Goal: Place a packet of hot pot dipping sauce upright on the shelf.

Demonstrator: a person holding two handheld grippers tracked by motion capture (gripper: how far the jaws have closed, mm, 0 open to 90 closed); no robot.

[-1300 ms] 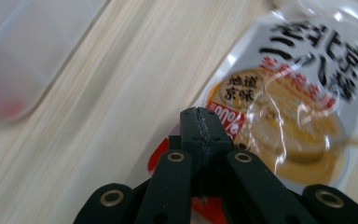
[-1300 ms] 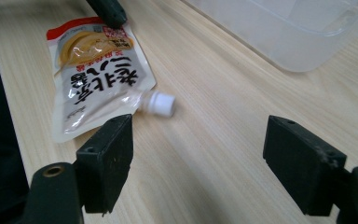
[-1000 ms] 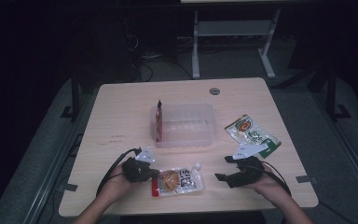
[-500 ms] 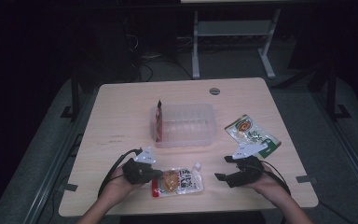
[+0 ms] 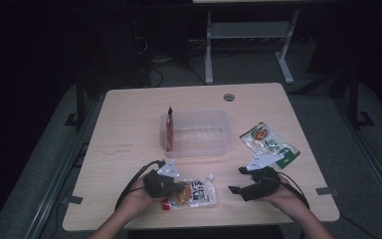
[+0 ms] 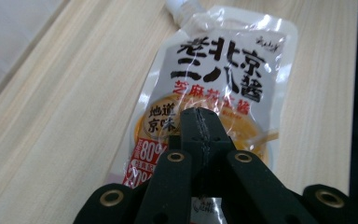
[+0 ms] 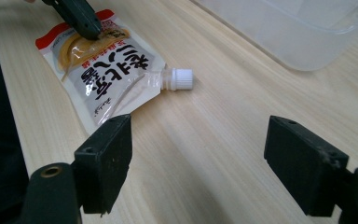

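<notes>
Shifted slightly, left gripper (image 5: pixel 176 188) pinches sauce pouch (image 5: pixel 199 192); right gripper (image 5: pixel 238 180) open; packet (image 5: pixel 169 130) in tub (image 5: pixel 199 148)

The high view looks forward and down from above the table's (image 5: pixel 129 119) near edge. Both gripper views sit low and close — each faces the sauce pouch (image 6: pixel 214 84) from opposite sides — sharing it.

The left gripper (image 6: pixel 200 128) hides the sauce pouch's (image 6: pixel 223 60) lower print. Beyond the pouch, the clear plastic container (image 7: pixel 303 32) is cut off by the frame's top edge.
</notes>
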